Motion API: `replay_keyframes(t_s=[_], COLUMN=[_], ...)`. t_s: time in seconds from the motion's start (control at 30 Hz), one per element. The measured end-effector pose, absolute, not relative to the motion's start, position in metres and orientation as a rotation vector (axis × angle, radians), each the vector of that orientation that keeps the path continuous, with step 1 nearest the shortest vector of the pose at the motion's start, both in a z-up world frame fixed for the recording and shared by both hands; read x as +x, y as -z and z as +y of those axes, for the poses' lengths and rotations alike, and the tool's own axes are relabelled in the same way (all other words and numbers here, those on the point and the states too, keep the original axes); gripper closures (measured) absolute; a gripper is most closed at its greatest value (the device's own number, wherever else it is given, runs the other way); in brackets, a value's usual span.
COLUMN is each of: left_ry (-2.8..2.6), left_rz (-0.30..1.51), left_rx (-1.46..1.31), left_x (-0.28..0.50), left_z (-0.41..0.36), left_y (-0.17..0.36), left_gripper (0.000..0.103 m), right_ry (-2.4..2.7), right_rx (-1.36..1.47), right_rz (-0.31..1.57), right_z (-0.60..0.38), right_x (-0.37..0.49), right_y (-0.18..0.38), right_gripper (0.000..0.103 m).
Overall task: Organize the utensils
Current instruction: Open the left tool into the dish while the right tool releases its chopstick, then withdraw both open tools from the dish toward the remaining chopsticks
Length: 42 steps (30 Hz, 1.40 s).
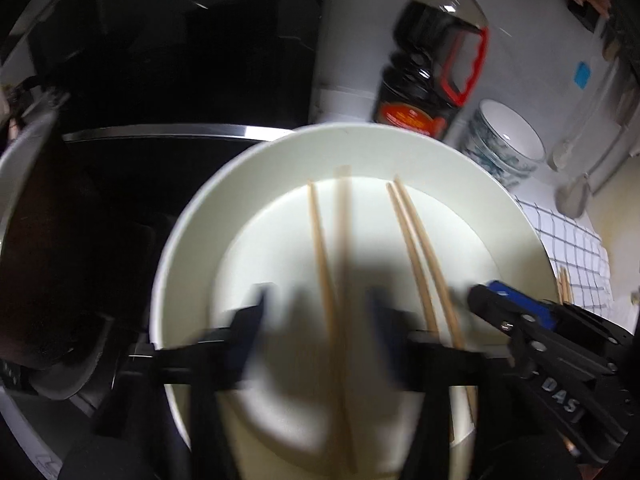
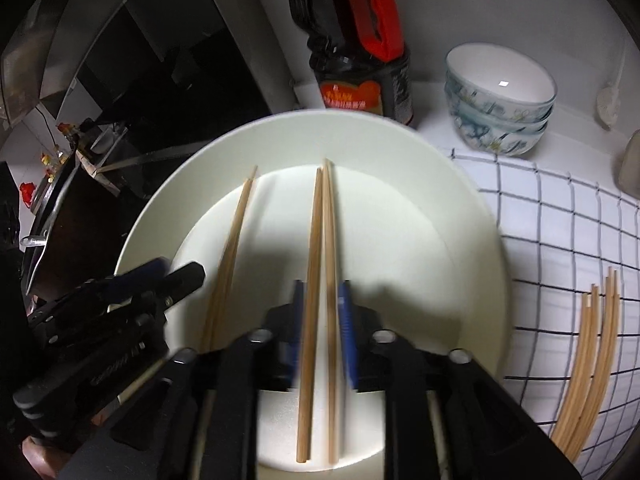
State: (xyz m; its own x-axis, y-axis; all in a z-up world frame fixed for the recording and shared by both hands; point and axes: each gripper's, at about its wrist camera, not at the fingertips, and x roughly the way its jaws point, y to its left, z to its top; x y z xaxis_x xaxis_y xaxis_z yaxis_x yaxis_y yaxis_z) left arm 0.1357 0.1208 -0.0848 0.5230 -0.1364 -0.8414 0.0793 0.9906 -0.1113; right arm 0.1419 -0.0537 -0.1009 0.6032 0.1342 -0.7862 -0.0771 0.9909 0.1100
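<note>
Kitchen surface was cramped, both chopstick pairs [image 2: 320,264] lay in the white plate [image 2: 440,216], left gripper [image 1: 316,316] wide open, right gripper [image 2: 322,332] loosely straddling its pair, so I'd pull back straight without nudging them.

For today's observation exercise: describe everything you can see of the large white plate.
The white plate is round, smooth and glossy, seemingly ceramic, with a broad sloping rim around a flat centre. It sits level on the counter beside a checked cloth, in front of a dark sauce bottle. Two pairs of wooden chopsticks lie lengthwise in it, roughly parallel. Both grippers hang over its near side, each straddling one pair. Their shadows fall across its centre.
</note>
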Motion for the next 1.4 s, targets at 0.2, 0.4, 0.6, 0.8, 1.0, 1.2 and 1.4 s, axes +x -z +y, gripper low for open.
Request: replay_keyframes(t_s=[0.2,0.4,0.6,0.8,1.0,1.2,1.4], left_ry=[0.081,0.055,0.046,0.040,0.050,0.066,0.094], left_rz=[0.986,0.966,0.963,0.973,0.973,0.965,0.960], left_rx=[-0.054,-0.049,-0.052,-0.072,-0.069,-0.065,-0.058], left_x=[0.120,0.105,0.091,0.076,0.063,0.054,0.046], left_z=[0.133,0.139,0.139,0.136,0.127,0.114,0.092], left_y=[0.071,0.055,0.043,0.038,0.034,0.028,0.026], left_gripper=[0.017,0.007,0.006,0.006,0.006,0.006,0.006], right_ry=[-0.080,-0.080,-0.084,-0.089,-0.083,-0.077,-0.054], right_rx=[0.056,0.039,0.047,0.047,0.052,0.058,0.075], right_rz=[0.874,0.857,0.843,0.836,0.825,0.818,0.816], right_z=[-0.064,-0.068,-0.072,-0.083,-0.096,-0.109,-0.131], right_x=[0.122,0.103,0.086,0.065,0.043,0.027,0.011], right_y=[0.087,0.076,0.068,0.060,0.051,0.045,0.042], right_gripper=[0.063,0.052,0.043,0.042,0.042,0.041,0.040])
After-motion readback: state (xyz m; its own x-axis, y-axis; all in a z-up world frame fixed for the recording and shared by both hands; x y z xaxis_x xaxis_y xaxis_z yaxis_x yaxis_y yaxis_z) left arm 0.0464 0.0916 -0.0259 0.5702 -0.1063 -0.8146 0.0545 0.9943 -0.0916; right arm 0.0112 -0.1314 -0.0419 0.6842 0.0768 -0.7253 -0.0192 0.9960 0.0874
